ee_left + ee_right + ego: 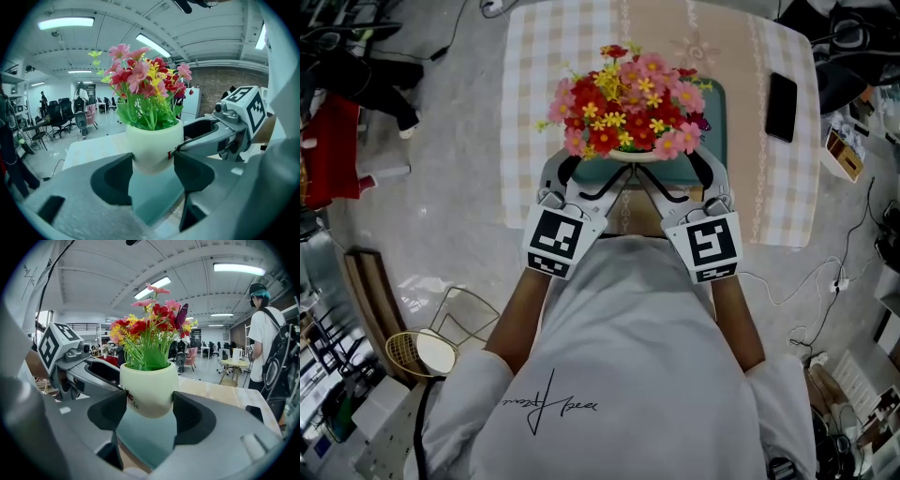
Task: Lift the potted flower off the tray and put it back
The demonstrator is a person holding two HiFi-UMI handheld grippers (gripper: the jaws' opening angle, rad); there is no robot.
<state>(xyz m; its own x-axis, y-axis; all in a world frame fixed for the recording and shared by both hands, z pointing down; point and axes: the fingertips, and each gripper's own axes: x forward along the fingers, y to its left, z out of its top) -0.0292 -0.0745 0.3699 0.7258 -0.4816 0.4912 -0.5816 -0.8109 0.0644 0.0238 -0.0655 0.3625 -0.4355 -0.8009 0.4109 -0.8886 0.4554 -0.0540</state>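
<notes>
The left hand-held gripper (153, 161) reaches in over the near edge of the tray (718, 120). Its 2 jaws are narrowed onto the cream pot (152, 140) of the potted flower (628, 103), each pad touching one side of the pot low down.

The potted flower stands upright over the middle of the tray, red, pink and yellow blooms on top. The tray's teal surface shows directly under the pot's rounded base in both gripper views. Neither view shows whether the base rests on the tray or hangs just clear of it.

The right hand-held gripper (150, 401) also comes in from the tray's near edge, just beside the left one. Its jaws are closed on the same pot, so all 4 pads hold it at about the same height.

The tray lies on a counter (534, 94) covered with a checked cloth. To the right of the tray, well apart from it, lies a black phone (781, 106).

As a judgement, the grasp is done with both tools, and the pot is at most barely off the tray. A clear lift is not evident. That lift and setting the pot back on the tray are what remain.
</notes>
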